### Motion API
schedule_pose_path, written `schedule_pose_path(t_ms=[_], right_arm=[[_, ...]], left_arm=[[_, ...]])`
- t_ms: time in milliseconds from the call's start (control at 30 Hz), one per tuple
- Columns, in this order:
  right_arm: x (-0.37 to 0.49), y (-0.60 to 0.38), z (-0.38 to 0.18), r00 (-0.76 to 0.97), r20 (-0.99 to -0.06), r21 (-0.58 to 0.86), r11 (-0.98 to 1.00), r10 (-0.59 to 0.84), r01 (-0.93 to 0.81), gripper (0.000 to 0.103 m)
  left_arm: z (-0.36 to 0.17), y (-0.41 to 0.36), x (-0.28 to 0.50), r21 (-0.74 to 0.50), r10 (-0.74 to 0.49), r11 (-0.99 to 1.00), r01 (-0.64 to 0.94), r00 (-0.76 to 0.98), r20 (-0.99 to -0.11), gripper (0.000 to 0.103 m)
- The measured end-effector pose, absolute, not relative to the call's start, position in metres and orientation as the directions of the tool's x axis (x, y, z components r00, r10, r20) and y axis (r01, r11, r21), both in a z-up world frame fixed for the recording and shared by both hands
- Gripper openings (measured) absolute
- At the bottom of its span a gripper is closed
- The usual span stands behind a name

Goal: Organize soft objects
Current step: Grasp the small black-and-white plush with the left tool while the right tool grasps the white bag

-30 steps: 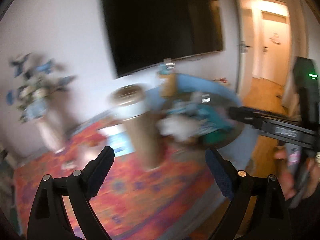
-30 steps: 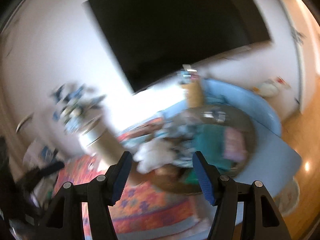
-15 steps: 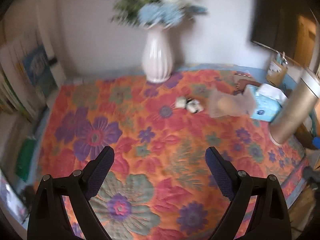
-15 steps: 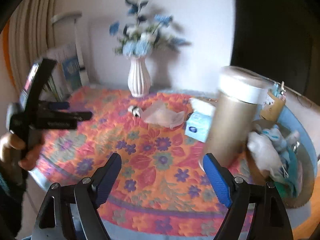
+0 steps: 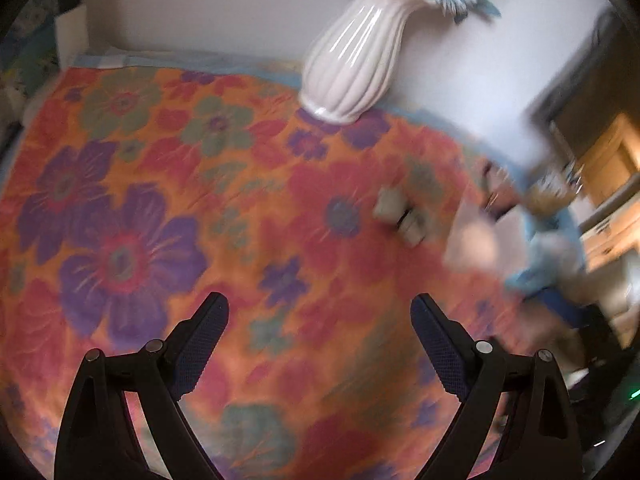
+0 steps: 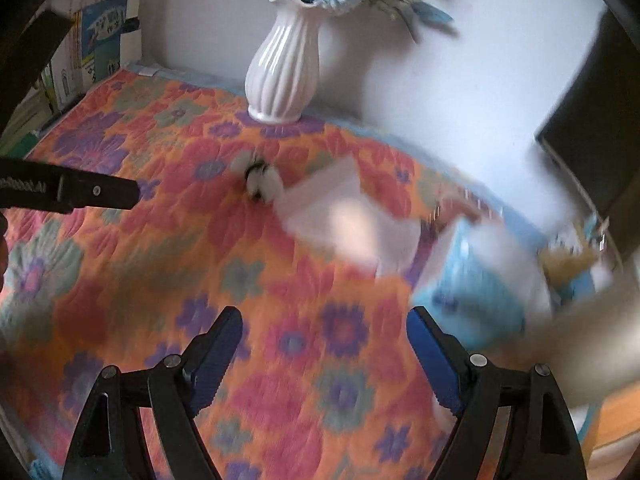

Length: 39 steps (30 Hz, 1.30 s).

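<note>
A small white soft item with a black band lies on the flowered quilt, just left of a pale crumpled tissue or cloth. Both show blurred in the left wrist view: the soft item and the pale cloth. My left gripper is open and empty above the quilt, short of these items. My right gripper is open and empty over the quilt. The left gripper's arm reaches in from the left in the right wrist view.
A white ribbed vase with blue flowers stands at the quilt's back edge by the wall; it also shows in the left wrist view. A blue tissue box sits at right. Books or boxes stand at back left.
Both views have swung from the TV and round table down onto the flowered quilt and come closer to it. Both grippers stay open and empty.
</note>
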State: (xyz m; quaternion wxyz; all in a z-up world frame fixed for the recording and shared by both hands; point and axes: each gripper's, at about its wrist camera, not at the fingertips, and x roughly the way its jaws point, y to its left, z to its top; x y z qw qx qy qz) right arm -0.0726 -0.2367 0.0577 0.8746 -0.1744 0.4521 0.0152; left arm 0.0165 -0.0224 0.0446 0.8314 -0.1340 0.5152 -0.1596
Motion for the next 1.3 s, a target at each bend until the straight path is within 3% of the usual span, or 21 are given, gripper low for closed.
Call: schedule_pose_path(t_ms=[100, 233, 433, 467, 533, 600, 700, 800, 833, 967, 1033, 1100, 1133, 1300], right_arm=[[-0.041, -0.242, 0.058, 0.595, -0.79, -0.313, 0.931, -0.147, -0.186, 0.083], [-0.003, -0.262, 0.049, 0.564, -0.818, -0.277, 0.934, -0.107, -0.224, 0.083], [0.023, -0.277, 0.034, 0.552, -0.832, -0.221, 0.941, -0.045, -0.257, 0.085], [0.025, -0.278, 0.033, 0.555, -0.831, -0.209, 0.942, -0.028, -0.264, 0.092], [0.028, -0.281, 0.029, 0.559, -0.829, -0.174, 0.947, 0.007, -0.271, 0.097], [0.031, -0.285, 0.025, 0.534, -0.843, -0.116, 0.951, 0.057, -0.285, 0.098], [0.03, -0.282, 0.022, 0.525, -0.847, -0.096, 0.949, 0.08, -0.299, 0.095], [0.025, -0.275, 0.023, 0.504, -0.857, -0.067, 0.949, 0.103, -0.309, 0.057], [0.022, -0.273, 0.024, 0.477, -0.87, -0.027, 0.951, 0.129, -0.307, 0.053], [-0.004, -0.257, 0.034, 0.41, -0.865, 0.146, 0.927, 0.29, -0.346, 0.052], [-0.019, -0.25, 0.037, 0.386, -0.857, 0.202, 0.912, 0.341, -0.358, 0.06], [-0.032, -0.244, 0.037, 0.402, -0.87, 0.154, 0.931, 0.286, -0.33, 0.077], [-0.036, -0.242, 0.037, 0.412, -0.871, 0.136, 0.936, 0.269, -0.324, 0.079], [-0.047, -0.224, 0.04, 0.448, -0.869, 0.026, 0.923, 0.21, -0.383, 0.081]], left_arm=[[0.044, -0.038, 0.044, -0.466, -0.463, 0.879, 0.101, 0.42, -0.781, 0.092], [0.031, -0.068, 0.07, -0.456, -0.446, 0.885, 0.092, 0.446, -0.776, 0.091], [0.02, -0.111, 0.082, -0.287, -0.332, 0.943, 0.167, 0.496, -0.802, 0.09], [0.018, -0.117, 0.081, -0.244, -0.305, 0.952, 0.184, 0.504, -0.808, 0.088], [0.019, -0.123, 0.075, -0.163, -0.253, 0.964, 0.212, 0.525, -0.813, 0.071], [0.022, -0.122, 0.071, -0.174, -0.294, 0.947, 0.269, 0.511, -0.808, 0.043], [0.025, -0.109, 0.064, -0.217, -0.34, 0.931, 0.295, 0.479, -0.809, 0.04], [0.027, -0.09, 0.051, -0.229, -0.362, 0.921, 0.315, 0.475, -0.803, 0.04], [0.028, -0.082, 0.044, -0.228, -0.368, 0.916, 0.329, 0.471, -0.801, 0.04], [0.03, -0.056, 0.018, -0.205, -0.384, 0.895, 0.397, 0.452, -0.805, 0.041], [0.028, -0.044, 0.006, -0.172, -0.373, 0.887, 0.428, 0.445, -0.814, 0.046], [0.025, -0.036, -0.001, -0.142, -0.349, 0.893, 0.427, 0.456, -0.819, 0.05], [0.023, -0.029, -0.003, -0.136, -0.335, 0.901, 0.411, 0.46, -0.823, 0.053], [0.023, -0.012, -0.008, -0.203, -0.356, 0.917, 0.345, 0.471, -0.807, 0.064]])
